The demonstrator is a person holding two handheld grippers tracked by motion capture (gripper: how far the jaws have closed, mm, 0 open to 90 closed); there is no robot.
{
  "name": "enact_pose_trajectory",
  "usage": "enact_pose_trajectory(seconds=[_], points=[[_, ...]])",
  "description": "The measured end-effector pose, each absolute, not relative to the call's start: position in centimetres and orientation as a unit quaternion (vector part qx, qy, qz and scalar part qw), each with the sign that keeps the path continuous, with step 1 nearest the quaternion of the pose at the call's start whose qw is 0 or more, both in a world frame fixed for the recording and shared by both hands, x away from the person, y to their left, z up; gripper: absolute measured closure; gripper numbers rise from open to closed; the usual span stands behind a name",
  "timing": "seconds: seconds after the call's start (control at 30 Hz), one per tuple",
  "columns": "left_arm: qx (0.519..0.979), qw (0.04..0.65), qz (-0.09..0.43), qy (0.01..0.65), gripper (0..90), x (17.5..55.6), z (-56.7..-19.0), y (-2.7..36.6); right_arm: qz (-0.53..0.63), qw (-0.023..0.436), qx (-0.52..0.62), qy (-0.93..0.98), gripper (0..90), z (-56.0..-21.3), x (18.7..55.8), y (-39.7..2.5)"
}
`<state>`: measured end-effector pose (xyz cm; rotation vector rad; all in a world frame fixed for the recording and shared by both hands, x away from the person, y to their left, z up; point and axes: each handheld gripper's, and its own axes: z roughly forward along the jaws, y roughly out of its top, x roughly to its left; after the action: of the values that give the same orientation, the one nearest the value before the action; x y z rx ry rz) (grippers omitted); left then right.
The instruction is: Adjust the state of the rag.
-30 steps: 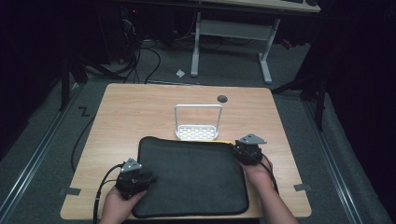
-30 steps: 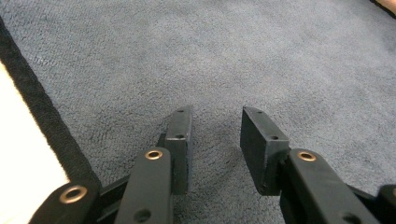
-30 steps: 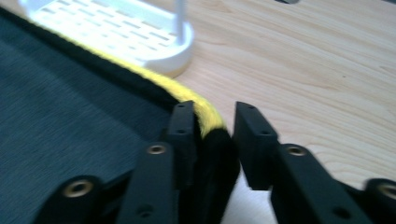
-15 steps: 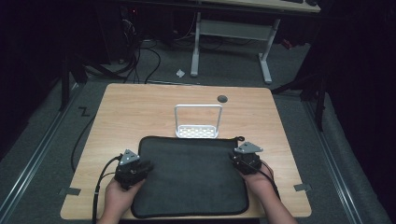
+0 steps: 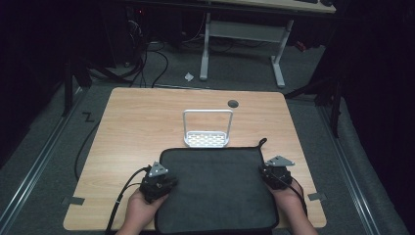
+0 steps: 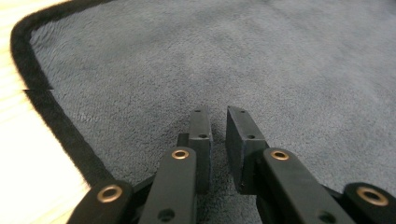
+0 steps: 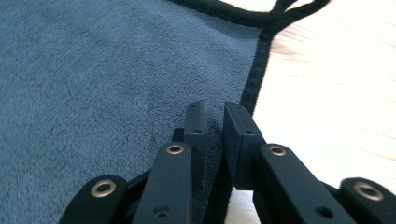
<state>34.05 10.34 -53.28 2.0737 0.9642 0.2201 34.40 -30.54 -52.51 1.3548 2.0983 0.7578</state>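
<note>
A dark grey towel (image 5: 218, 188) lies flat on the tabletop (image 5: 142, 127), close to the person's side. The left tool (image 5: 157, 182) sits on the towel's left edge, and the right tool (image 5: 275, 172) sits on its right edge. The two tools are well apart, with the whole width of the towel between them. That looks like a good way to hold a big soft cloth, one side in each hand, so it can be lifted or folded without going crooked.

In the left gripper view, the left tool (image 6: 218, 122) points across the fuzzy cloth. Its jaws are narrow, with just a thin gap, and they press down into the towel. The black trim (image 6: 56, 116) runs off to the left of it. It looks like it pinches a bit of the cloth, but the pinch itself is hard to see.

In the right gripper view, the right tool (image 7: 215, 119) is narrow too. It sits right at the black border (image 7: 254, 79), with bare wood just to its right. The towel's little hanging loop (image 7: 285, 11) lies ahead of it, at the far corner.

A small white rack (image 5: 207, 129) stands just past the towel, ahead of both tools. It may be where the towel goes.
</note>
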Motion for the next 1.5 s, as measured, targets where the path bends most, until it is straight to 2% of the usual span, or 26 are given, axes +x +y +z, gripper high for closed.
enact_pose_trajectory(seconds=[0.13,0.2,0.23,0.3,0.33,0.53,0.6,0.73,0.87,1.17,1.33,1.37,1.5], points=[[0.822,0.412,0.081,0.384,79.8,34.2,-53.3,10.4,0.280,0.271,0.499,0.774,79.9,-52.6,34.5,-30.6],[0.820,0.416,0.079,0.385,78.1,34.2,-53.3,10.4,0.280,0.273,0.499,0.773,77.3,-52.6,34.5,-30.6],[0.819,0.415,0.088,0.386,76.1,34.1,-53.3,10.3,0.292,0.271,0.494,0.773,72.1,-52.4,34.2,-30.6],[0.811,0.419,0.112,0.392,74.8,34.2,-52.9,10.7,0.298,0.273,0.492,0.771,70.2,-52.3,34.0,-30.6],[0.804,0.427,0.114,0.397,70.3,34.4,-52.8,11.0,0.310,0.269,0.491,0.769,67.4,-51.9,33.7,-30.6],[0.782,0.430,0.127,0.433,59.7,37.3,-52.5,12.7,0.328,0.273,0.484,0.763,59.7,-51.5,33.0,-30.2],[0.780,0.431,0.124,0.436,56.0,38.5,-52.3,13.0,0.331,0.261,0.492,0.762,54.8,-51.5,33.1,-30.1],[0.785,0.423,0.130,0.434,51.6,40.5,-52.3,13.3,0.333,0.272,0.490,0.758,55.0,-51.5,32.9,-30.1],[0.784,0.418,0.120,0.444,46.4,42.0,-52.8,13.2,0.342,0.270,0.483,0.759,50.2,-51.4,32.7,-29.8],[0.778,0.407,0.143,0.456,46.5,42.7,-53.6,13.0,0.350,0.268,0.446,0.779,46.5,-50.8,31.8,-27.1],[0.794,0.383,0.180,0.436,60.0,42.2,-53.5,11.9,0.356,0.267,0.406,0.798,45.0,-50.5,31.0,-24.4],[0.796,0.380,0.184,0.433,60.0,42.2,-53.5,11.8,0.353,0.270,0.397,0.803,45.0,-50.5,30.9,-23.9],[0.797,0.386,0.179,0.429,70.8,42.1,-53.6,12.0,0.341,0.267,0.377,0.819,44.2,-50.9,30.8,-22.2]])
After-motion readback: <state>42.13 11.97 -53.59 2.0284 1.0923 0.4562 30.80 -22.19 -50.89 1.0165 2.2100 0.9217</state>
